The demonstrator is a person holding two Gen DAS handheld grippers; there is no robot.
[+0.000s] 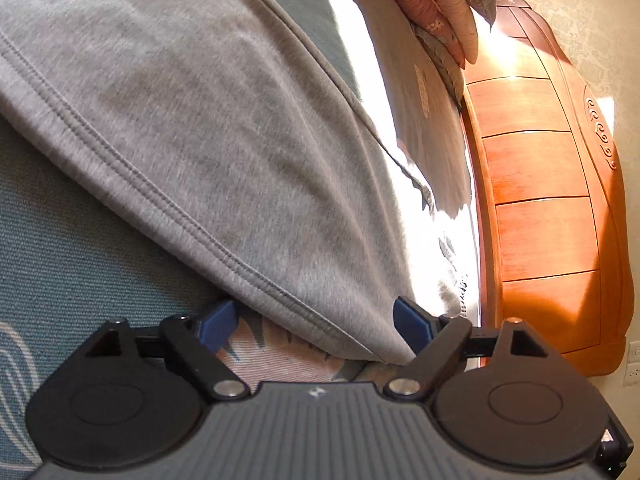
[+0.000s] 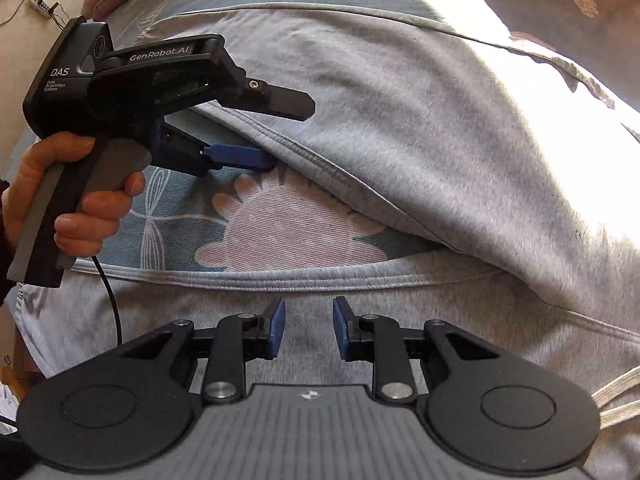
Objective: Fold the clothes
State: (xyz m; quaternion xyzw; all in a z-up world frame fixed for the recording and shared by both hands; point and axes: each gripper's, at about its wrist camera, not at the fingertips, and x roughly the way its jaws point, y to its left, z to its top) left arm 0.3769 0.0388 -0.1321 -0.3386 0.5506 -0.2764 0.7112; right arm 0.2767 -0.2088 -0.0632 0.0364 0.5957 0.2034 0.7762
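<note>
A grey sweatshirt-like garment [image 1: 200, 120] [image 2: 440, 140] lies on a bed, one part folded over so its stitched hem [image 2: 304, 148] runs diagonally. My left gripper [image 1: 316, 326] [image 2: 290, 134] stands wide open astride that hem. One finger is above the cloth and the blue pad [image 2: 240, 156] is below it, not pressing. A person's hand [image 2: 80, 200] holds the left gripper's handle. My right gripper [image 2: 309, 328] hovers over the garment's lower layer, just below its other hem [image 2: 280, 280]. Its blue pads are a narrow gap apart, with nothing between them.
The bedsheet [image 2: 280, 232] [image 1: 60, 240] is teal with pink flowers. An orange wooden headboard [image 1: 540, 168] and stacked pillows [image 1: 432, 8] stand at the right in the left wrist view. White drawstrings [image 2: 616, 396] lie at the right. A cable [image 2: 114, 312] hangs from the left gripper.
</note>
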